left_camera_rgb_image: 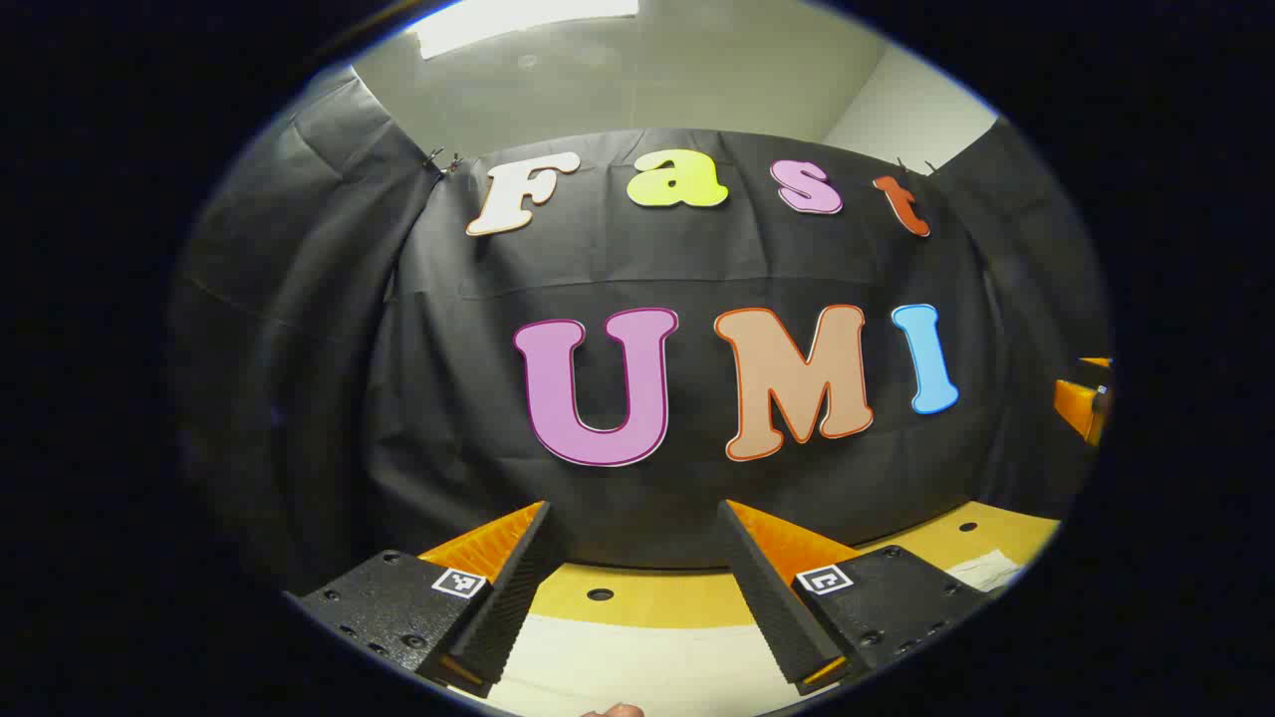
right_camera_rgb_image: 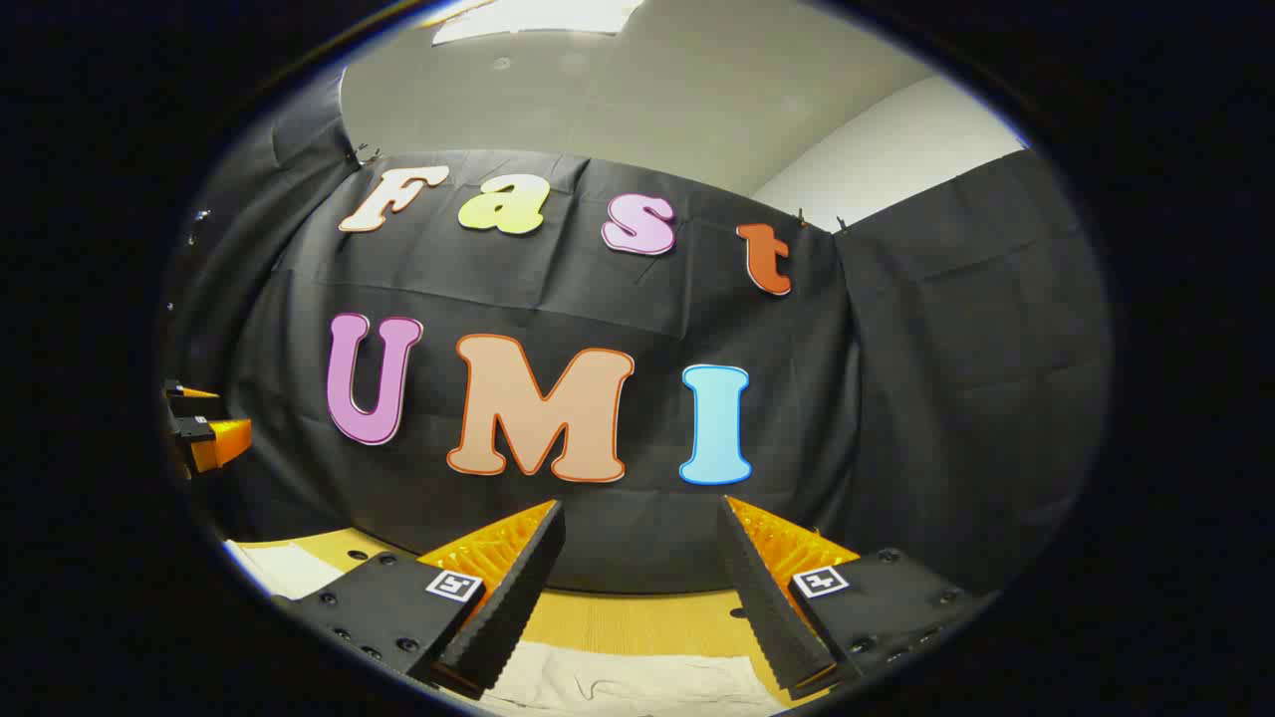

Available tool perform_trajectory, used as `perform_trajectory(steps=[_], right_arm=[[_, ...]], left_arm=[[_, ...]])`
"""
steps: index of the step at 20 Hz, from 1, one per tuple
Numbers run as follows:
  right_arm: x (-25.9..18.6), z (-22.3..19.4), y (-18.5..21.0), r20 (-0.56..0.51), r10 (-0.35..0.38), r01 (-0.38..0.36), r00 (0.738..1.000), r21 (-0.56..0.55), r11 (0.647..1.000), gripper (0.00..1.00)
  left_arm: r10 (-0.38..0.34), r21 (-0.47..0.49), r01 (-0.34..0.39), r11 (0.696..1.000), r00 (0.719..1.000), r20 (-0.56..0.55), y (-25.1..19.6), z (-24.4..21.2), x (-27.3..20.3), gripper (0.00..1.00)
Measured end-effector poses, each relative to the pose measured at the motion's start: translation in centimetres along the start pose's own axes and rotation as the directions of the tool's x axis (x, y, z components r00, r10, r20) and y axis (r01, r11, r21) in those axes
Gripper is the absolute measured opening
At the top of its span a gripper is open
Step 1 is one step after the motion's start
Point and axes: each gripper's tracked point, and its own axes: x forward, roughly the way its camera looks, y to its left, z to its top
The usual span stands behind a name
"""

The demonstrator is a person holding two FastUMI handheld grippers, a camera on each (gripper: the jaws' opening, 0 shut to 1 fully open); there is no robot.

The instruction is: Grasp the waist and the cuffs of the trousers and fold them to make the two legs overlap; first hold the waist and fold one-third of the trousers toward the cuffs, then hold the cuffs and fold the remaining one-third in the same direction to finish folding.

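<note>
Both claws, left claw [left_camera_rgb_image: 637,588] and right claw [right_camera_rgb_image: 637,588], gape above pale trousers [right_camera_rgb_image: 637,687].

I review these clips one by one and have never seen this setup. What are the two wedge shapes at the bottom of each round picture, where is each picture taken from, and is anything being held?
Each picture comes from a camera riding on a hand-held gripper, looking forward along its two fingers. The wedges are those fingers: the left gripper in the left gripper view, the right gripper in the right gripper view. Both stand open with nothing between the fingers. Below lies a yellow table with pale cloth on it, likely the trousers, not yet grasped. Behind hangs the booth's black wall. At each view's edge, the other gripper shows.
</note>
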Motion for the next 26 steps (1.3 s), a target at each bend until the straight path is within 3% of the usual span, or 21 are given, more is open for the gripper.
perform_trajectory(steps=[12,20,26], right_arm=[[0.6,-2.2,-1.8,-0.035,-0.009,0.008,0.999,-0.017,1.000,0.97],[0.8,-3.7,-2.1,-0.057,0.022,-0.024,0.998,-0.039,0.999,0.97],[0.0,-6.9,-4.0,-0.113,0.051,-0.067,0.992,-0.139,0.988,0.97]], left_arm=[[0.035,0.004,-0.035,0.999,0.999,-0.020,0.7,-1.0,0.3,0.96],[0.037,0.012,-0.037,0.999,0.999,-0.023,0.4,-1.2,0.5,0.96],[0.038,0.020,-0.038,0.999,0.999,-0.032,-0.1,-1.5,0.6,0.96]])
